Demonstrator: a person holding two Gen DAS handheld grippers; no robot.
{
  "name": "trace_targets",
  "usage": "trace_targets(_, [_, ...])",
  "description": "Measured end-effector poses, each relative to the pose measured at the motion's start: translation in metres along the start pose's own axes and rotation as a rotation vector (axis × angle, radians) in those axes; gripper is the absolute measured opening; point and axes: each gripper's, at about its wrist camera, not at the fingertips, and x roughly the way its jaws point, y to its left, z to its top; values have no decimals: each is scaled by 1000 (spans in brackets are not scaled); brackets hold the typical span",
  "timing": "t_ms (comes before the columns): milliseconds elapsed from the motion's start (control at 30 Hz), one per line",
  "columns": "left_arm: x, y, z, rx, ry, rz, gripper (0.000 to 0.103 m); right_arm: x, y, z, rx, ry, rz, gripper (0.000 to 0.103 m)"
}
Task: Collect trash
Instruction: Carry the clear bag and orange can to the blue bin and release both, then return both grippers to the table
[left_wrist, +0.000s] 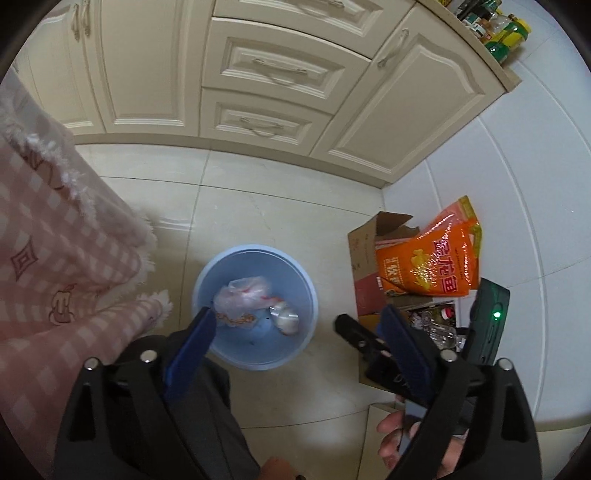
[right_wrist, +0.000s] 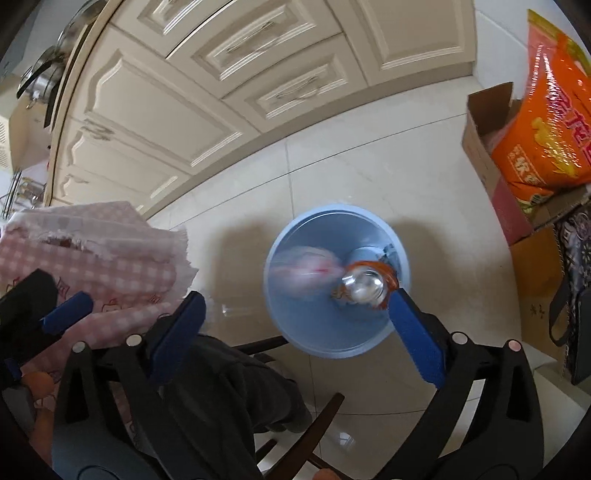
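Note:
A light blue trash bin (left_wrist: 310, 291) stands on the tiled floor, seen from above in both views (right_wrist: 280, 317). Inside lie a crumpled clear plastic bag (left_wrist: 243, 293) and a small shiny wrapper (left_wrist: 284, 317). In the right wrist view the bag (right_wrist: 303, 273) is blurred and a silver-bottomed can with an orange label (right_wrist: 364, 286) is over the bin's inside, by the tip of my right finger (right_wrist: 413, 339). My right gripper (right_wrist: 295, 306) is open wide above the bin. My left gripper (left_wrist: 299, 325) is open and empty above the bin's near edge.
Cream kitchen cabinets (left_wrist: 273, 74) run along the far side. A cardboard box (left_wrist: 364, 258) holding an orange bag (left_wrist: 428, 258) sits right of the bin. A pink checked cloth (left_wrist: 55, 258) hangs at the left. Dark chair legs (right_wrist: 317, 417) are below.

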Motion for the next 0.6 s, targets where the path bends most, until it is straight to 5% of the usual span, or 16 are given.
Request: trace_targets(600, [-115,-18,-16,101,-237,48,98,-75,61,7,-97,-173,-3,97])
